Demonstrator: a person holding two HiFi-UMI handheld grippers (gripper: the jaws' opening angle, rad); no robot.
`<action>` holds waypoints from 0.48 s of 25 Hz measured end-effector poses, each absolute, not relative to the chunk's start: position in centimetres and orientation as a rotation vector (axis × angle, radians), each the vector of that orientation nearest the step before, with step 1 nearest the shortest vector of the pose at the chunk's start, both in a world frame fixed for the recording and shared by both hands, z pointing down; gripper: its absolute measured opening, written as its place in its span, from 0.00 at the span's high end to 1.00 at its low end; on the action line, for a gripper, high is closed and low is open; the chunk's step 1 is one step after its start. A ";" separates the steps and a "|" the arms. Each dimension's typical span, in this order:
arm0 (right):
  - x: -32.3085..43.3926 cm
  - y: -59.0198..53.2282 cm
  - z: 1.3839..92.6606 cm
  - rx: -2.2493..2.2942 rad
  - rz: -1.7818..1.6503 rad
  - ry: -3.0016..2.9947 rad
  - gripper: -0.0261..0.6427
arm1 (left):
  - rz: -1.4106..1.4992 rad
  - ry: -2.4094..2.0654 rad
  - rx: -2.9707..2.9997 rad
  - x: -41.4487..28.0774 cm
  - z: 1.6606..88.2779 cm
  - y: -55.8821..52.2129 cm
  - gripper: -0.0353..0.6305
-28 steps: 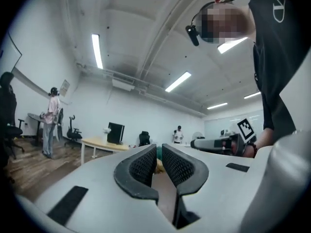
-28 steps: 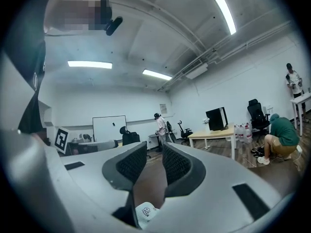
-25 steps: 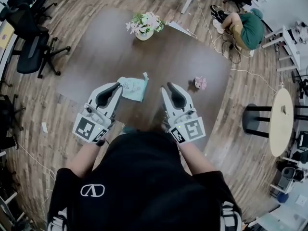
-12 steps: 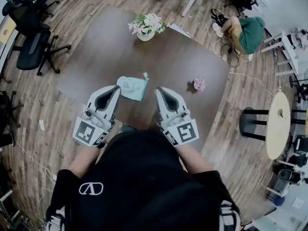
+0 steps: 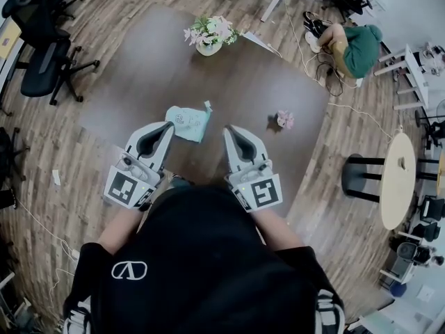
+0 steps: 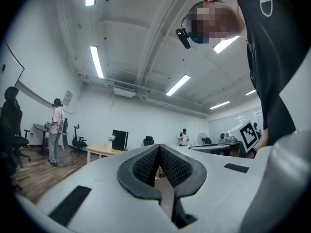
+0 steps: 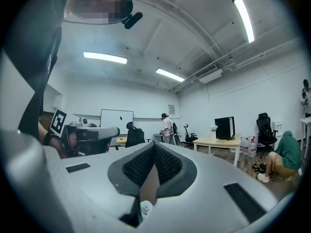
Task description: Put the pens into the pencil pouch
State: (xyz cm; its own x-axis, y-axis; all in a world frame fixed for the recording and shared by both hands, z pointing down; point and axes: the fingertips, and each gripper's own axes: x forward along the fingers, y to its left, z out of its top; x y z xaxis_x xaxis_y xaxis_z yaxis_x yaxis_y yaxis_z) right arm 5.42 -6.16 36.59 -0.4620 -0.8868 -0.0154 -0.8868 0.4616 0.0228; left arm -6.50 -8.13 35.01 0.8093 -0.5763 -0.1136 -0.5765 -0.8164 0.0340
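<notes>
A light teal pencil pouch (image 5: pixel 186 122) lies flat on the dark brown table (image 5: pixel 139 75), just beyond my two grippers. My left gripper (image 5: pixel 169 126) is shut, its tips at the pouch's near left edge, and it holds nothing. My right gripper (image 5: pixel 228 129) is also shut and empty, a short way right of the pouch. In the left gripper view the ribbed pads (image 6: pixel 146 165) meet with nothing between them. The right gripper view shows its pads (image 7: pixel 167 165) pressed together the same way. Both grippers point level across the room. No pen shows in any view.
A pot of pink and white flowers (image 5: pixel 206 33) stands at the table's far side. A small pink object (image 5: pixel 284 120) lies at the right. Office chairs (image 5: pixel 42 54) stand to the left, a person in green (image 5: pixel 356 44) sits on the floor, and a round table (image 5: pixel 396 179) stands at the right.
My right gripper has shifted left, closer to the left gripper and the pouch. The left gripper has stayed about where it was.
</notes>
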 end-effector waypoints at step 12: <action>6.4 -6.1 36.7 -1.671 0.037 2.666 0.96 | 0.171 0.959 -3.022 -6.3 35.8 -8.3 0.94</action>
